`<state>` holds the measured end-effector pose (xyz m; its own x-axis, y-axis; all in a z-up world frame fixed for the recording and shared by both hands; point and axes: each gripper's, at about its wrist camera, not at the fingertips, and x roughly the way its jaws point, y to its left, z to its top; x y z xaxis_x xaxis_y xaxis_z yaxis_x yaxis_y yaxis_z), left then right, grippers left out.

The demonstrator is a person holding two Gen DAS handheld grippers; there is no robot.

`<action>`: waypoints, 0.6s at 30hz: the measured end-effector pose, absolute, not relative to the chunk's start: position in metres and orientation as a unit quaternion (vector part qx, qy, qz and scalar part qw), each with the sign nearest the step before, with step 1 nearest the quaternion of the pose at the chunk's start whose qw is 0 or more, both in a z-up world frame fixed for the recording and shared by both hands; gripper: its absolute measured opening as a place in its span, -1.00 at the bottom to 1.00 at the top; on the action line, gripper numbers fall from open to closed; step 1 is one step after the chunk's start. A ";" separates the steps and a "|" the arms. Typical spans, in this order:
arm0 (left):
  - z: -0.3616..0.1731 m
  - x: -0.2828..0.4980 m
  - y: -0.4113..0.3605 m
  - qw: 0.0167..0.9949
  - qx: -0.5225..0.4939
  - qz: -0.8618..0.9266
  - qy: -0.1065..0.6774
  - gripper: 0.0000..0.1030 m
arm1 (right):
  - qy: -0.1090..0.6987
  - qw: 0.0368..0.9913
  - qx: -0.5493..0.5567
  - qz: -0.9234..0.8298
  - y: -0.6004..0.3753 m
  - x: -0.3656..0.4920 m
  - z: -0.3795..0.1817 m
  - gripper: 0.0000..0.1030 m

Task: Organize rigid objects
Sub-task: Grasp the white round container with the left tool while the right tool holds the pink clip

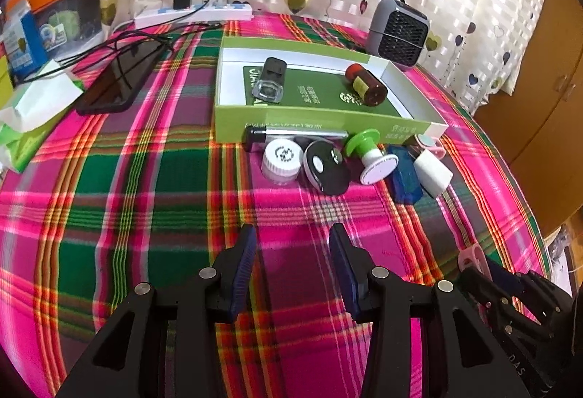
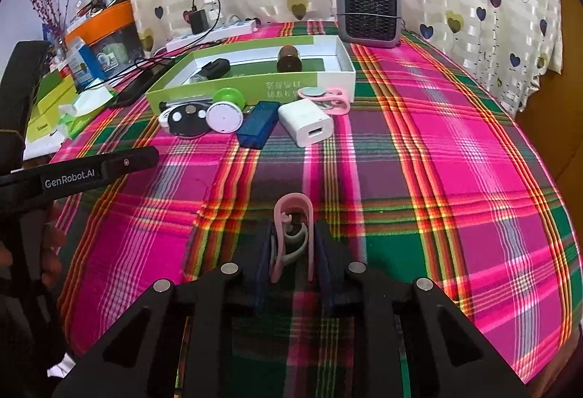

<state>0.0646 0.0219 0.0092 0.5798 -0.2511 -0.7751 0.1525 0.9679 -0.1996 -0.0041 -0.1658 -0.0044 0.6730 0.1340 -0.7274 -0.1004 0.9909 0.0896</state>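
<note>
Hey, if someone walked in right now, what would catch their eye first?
Probably the loud pink-and-green plaid cloth covering the whole surface. Next, the green box at the back with a brown bottle inside and small items lined up before it. Closest, the right gripper pinches a pink clip.

Left gripper (image 1: 293, 234) angled down over the cloth, jaws wide apart with nothing between, right gripper (image 2: 293, 234) also tilted down, blue pads pinched onto a pink clip (image 2: 291, 212) (its loop pokes out past the fingertips), left hand (image 2: 51, 252) partly visible on its handle
</note>
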 end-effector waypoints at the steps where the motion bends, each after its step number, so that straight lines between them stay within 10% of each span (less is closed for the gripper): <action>1: 0.009 0.068 0.022 0.886 -0.058 -0.117 0.445 -0.21 | 0.399 0.915 0.022 0.063 -0.167 -0.003 -0.004 -0.52; 18: 0.008 0.101 0.019 0.893 -0.014 -0.072 0.444 -0.21 | 0.398 0.914 0.040 0.063 -0.179 0.008 -0.004 -0.52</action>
